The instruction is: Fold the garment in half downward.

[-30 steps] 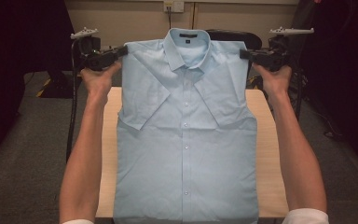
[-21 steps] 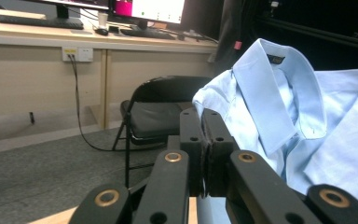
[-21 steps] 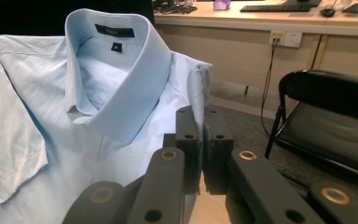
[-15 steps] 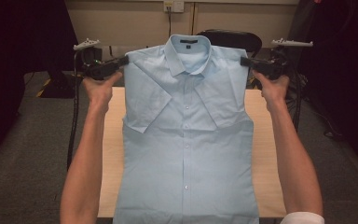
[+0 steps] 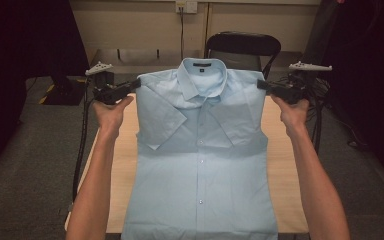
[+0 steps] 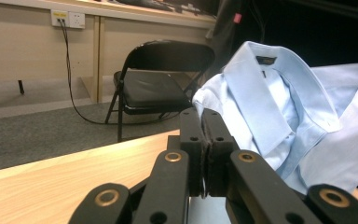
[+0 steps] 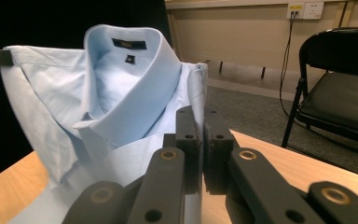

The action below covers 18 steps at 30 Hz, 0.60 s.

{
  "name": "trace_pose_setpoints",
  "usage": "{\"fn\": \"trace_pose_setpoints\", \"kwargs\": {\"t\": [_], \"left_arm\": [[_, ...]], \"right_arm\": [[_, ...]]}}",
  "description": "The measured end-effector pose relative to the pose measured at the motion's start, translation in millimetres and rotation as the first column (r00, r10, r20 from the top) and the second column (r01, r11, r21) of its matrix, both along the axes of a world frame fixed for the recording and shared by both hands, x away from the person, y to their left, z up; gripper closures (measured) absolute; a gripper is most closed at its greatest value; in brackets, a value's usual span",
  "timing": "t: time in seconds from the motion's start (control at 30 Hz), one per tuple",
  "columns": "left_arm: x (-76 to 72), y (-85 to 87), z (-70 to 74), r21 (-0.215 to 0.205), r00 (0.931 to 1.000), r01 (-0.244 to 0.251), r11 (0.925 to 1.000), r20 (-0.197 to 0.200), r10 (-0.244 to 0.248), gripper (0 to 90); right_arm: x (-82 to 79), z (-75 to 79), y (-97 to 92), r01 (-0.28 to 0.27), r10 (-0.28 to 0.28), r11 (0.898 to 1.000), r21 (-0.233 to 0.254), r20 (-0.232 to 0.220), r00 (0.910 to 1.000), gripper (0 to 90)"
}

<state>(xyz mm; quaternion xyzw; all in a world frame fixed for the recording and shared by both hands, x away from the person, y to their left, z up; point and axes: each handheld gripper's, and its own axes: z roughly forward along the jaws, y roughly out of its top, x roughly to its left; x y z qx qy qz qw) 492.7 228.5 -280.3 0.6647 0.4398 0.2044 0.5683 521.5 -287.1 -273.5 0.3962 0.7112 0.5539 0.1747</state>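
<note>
A light blue short-sleeved shirt hangs by its shoulders, collar up, both sleeves folded across its front. Its lower half lies flat on the wooden table and its hem reaches the near edge. My left gripper is shut on the shirt's left shoulder seam, and my right gripper is shut on the other shoulder. In the left gripper view the left gripper pinches cloth, with the shirt's collar beyond it. In the right gripper view the right gripper likewise nips the shirt.
A black folding chair stands just behind the table's far edge, in front of a beige wall with a socket. Bare table strips run along both sides of the shirt. Cables trail down at the left.
Both hands have come down and a little toward me with the shirt. More of the shirt's body now lies on the table.
</note>
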Motion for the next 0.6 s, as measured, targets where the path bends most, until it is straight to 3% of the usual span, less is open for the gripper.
{"fn": "trace_pose_setpoints", "kwargs": {"t": [0.1,0.17,0.23,0.37,0.43,0.6], "left_arm": [[-8.9,-4.0,-4.2,-0.015,0.9998,0.015,0.9998,0.01,-0.015,88.7],[-14.1,-6.2,-7.8,0.012,0.9998,0.017,0.9998,0.009,-0.017,88.8],[-19.0,-4.3,-12.4,-0.005,0.9998,0.018,0.9998,0.002,-0.018,88.7],[-30.4,-3.0,-18.6,0.006,0.9998,0.02,0.9998,0.003,-0.02,88.7],[-35.5,-3.1,-20.7,0.037,0.9999,0.016,0.9992,-0.001,-0.016,88.7],[-44.8,-2.9,-27.5,0.052,0.9995,0.031,0.9982,-0.006,-0.03,88.7]], "right_arm": [[-10.0,-3.7,-0.5,-0.002,0.002,1.0,-0.004,0.0,1.0,87.2],[-16.9,-5.6,-1.8,-0.003,0.003,1.0,-0.004,0.002,1.0,87.1],[-24.1,-6.6,-3.4,-0.006,0.006,1.0,0.001,0.007,1.0,87.2],[-38.2,-9.1,-5.8,-0.011,0.011,1.0,0.0,0.012,0.9999,87.2],[-45.3,-11.7,-6.1,-0.015,0.015,1.0,-0.006,0.015,0.9998,87.2],[-58.3,-21.2,-8.0,-0.01,0.01,1.0,-0.023,0.005,0.9999,87.2]]}}
